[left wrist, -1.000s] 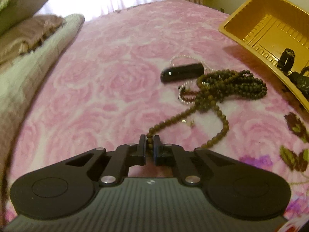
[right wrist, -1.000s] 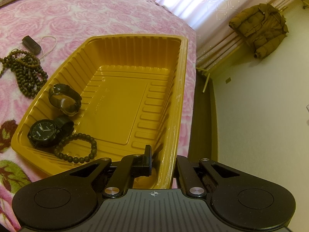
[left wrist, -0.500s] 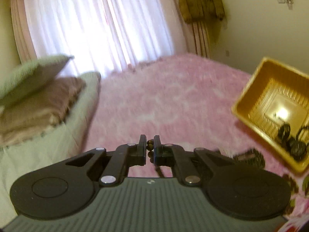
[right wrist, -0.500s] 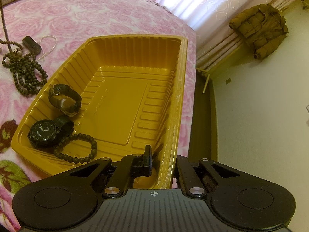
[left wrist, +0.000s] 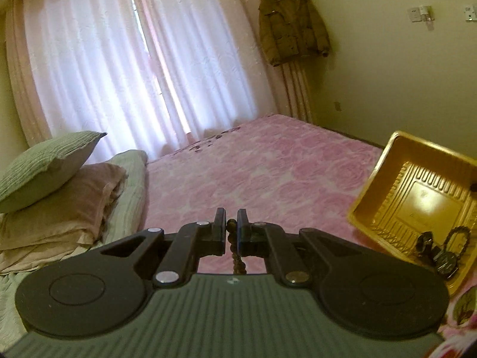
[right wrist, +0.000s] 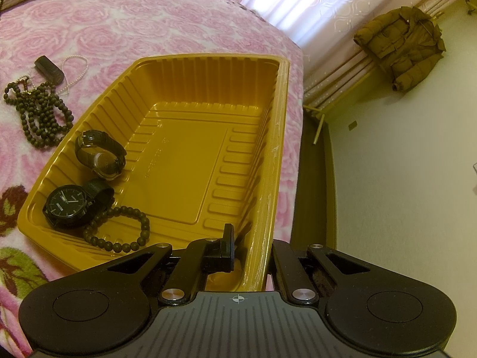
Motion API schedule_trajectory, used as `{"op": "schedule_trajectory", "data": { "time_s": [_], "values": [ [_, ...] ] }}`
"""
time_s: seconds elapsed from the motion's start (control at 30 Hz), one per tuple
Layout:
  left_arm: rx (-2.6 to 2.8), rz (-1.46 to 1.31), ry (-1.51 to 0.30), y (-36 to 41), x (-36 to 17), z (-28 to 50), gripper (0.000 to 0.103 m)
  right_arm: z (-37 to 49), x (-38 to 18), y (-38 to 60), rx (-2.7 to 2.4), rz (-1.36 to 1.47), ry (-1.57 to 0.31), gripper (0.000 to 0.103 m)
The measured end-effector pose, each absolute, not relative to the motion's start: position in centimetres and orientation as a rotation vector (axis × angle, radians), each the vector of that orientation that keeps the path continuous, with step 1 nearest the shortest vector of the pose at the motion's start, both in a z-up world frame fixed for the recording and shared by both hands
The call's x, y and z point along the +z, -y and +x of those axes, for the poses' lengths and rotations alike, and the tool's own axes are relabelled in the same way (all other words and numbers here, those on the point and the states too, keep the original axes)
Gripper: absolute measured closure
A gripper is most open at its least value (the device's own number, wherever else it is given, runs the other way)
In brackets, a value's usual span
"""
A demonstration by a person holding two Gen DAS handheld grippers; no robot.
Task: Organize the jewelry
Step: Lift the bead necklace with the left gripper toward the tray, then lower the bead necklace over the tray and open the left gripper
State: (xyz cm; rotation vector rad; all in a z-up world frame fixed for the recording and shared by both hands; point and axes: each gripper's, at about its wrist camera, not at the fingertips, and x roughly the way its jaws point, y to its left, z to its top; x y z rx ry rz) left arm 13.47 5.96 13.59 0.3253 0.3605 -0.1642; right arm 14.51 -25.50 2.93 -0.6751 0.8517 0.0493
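So far two watches and a short bead bracelet lie together in the near-left corner of the yellow tray, whose floor is otherwise bare. On the pink bedspread just beside the tray a long bead necklace lies mostly heaped, with a small dark case and a thin pearl strand next to it; these are left to do. The left gripper is nearly closed on one end of the necklace, and the strand hangs straight down, its long axis upright. The right gripper seems clamped across the tray's near rim, though one finger is hidden behind the wall.
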Motion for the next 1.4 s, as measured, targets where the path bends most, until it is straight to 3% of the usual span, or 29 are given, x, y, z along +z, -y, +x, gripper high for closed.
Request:
{"op": "schedule_trajectory", "data": {
  "time_s": [0.67,1.1,1.4],
  "values": [
    [-0.626,0.28,-0.277,10.0,17.4,15.0,0.097,14.5,3.0,25.3,0.052,-0.675,-0.849,0.097],
    [-0.676,0.314,-0.457,14.5,11.0,19.1,0.097,14.4,3.1,25.5,0.059,-0.658,-0.849,0.097],
    [-0.697,0.255,-0.522,14.6,9.7,21.0,0.097,14.5,3.1,25.8,0.061,-0.651,-0.852,0.097]
  ]
}}
